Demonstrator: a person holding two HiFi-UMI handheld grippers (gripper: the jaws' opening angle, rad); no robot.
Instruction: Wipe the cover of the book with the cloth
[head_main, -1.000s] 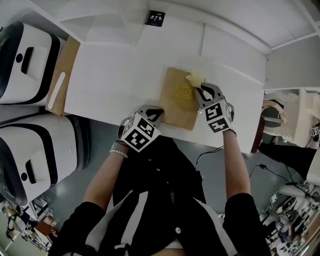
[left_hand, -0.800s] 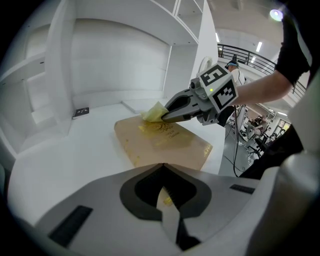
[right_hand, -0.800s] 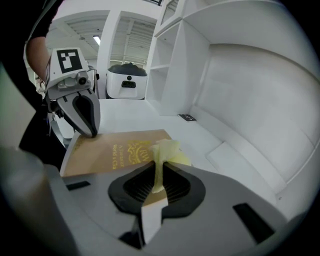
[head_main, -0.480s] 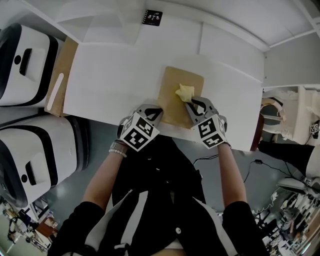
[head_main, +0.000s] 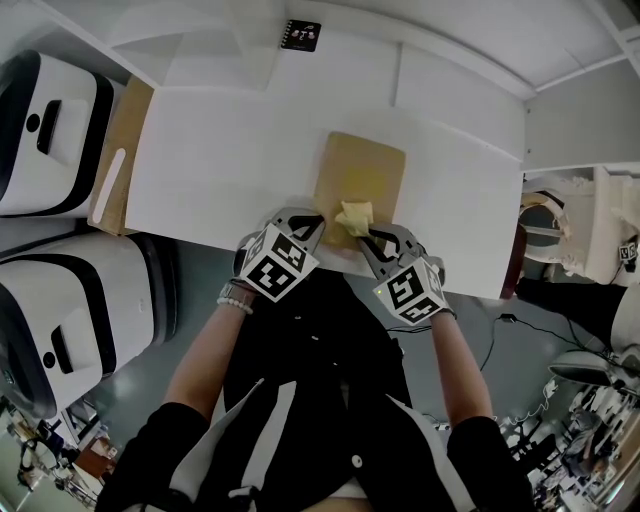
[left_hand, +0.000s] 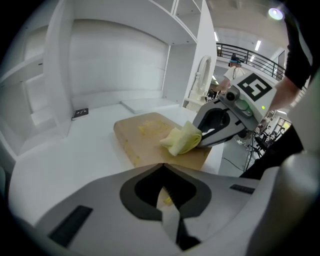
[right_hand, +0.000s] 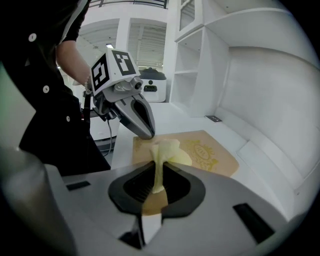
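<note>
A tan book with a gold emblem lies flat on the white table, near the front edge. A crumpled yellow cloth rests on the near half of its cover. My right gripper is shut on the cloth, which runs up between its jaws in the right gripper view, cloth over book. My left gripper is shut, its tips touching the book's near left corner. From the left gripper, the cloth sits on the book, with the right gripper behind it.
A small black card lies at the table's far edge. A wooden board with a white strip sits off the table's left side. Two white and black machines stand at the left. The table's front edge is right by the person's body.
My right gripper has dragged the cloth from the book's far right corner down across the cover to its near half. The left gripper and the book have stayed put.
</note>
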